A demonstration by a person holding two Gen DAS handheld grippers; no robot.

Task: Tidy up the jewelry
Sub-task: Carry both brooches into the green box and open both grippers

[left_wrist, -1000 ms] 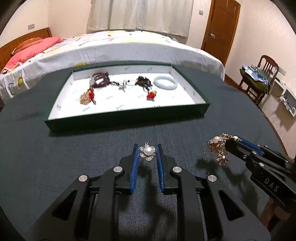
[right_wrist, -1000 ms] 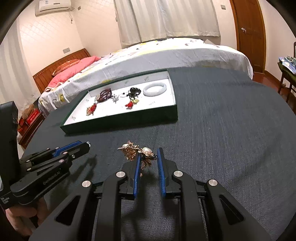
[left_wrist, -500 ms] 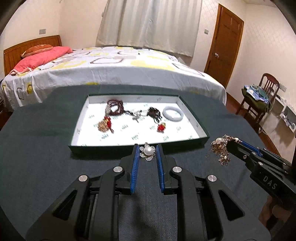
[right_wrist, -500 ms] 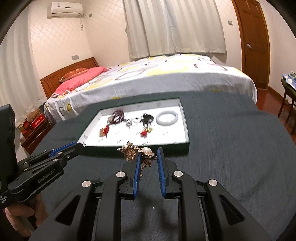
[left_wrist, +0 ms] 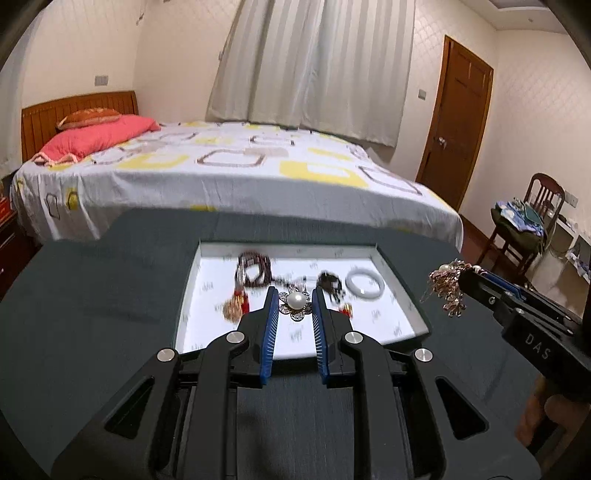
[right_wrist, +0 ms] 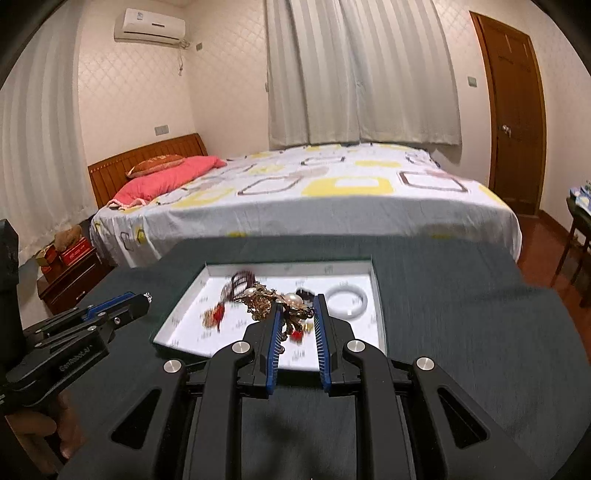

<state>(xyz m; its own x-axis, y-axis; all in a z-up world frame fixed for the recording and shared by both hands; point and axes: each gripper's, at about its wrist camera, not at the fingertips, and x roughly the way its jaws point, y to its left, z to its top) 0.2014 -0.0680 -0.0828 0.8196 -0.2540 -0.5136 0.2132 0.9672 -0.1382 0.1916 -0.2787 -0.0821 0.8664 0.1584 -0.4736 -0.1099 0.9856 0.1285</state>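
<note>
In the left wrist view the left tongs point(left_wrist: 294, 306) are sitting at centre frame, their blue-lined fingers point(left_wrist: 271, 314) closed in on a pearl flower brooch point(left_wrist: 294, 303) with a silver petal rim. The brooch is hanging above the white-lined jewelry tray point(left_wrist: 402, 295), which is lying on the dark grey surface point(left_wrist: 92, 295) in the middle of the frame. Inside the tray, a white jade bangle point(left_wrist: 365, 285) is resting toward the right, a coil of dark red beads point(left_wrist: 255, 267) toward the upper left, and a gold and red tassel charm point(left_wrist: 236, 304) toward the lower left; all are blurred. Small grey printing is dotting the tray lining, too blurred to read.

At the right edge of that view the right tongs point(left_wrist: 461, 275) are gripping a gold and pearl cluster ornament point(left_wrist: 445, 286), and white letters reading "DAS" are showing on their black body.

In the right wrist view the right tongs point(right_wrist: 297, 314) are sitting at centre, narrowly parted around the same gold ornament point(right_wrist: 266, 299), held over the tray point(right_wrist: 376, 280). The bangle point(right_wrist: 347, 300) is lying just right of the fingertips. At lower left the left tongs point(right_wrist: 146, 297) are carrying grey lettering on the side, too small to read with certainty.

Behind the surface, a bed point(right_wrist: 332, 192) with a pink pillow point(right_wrist: 170, 181) is filling mid-frame, with a wall air conditioner point(right_wrist: 149, 25) at upper left.
</note>
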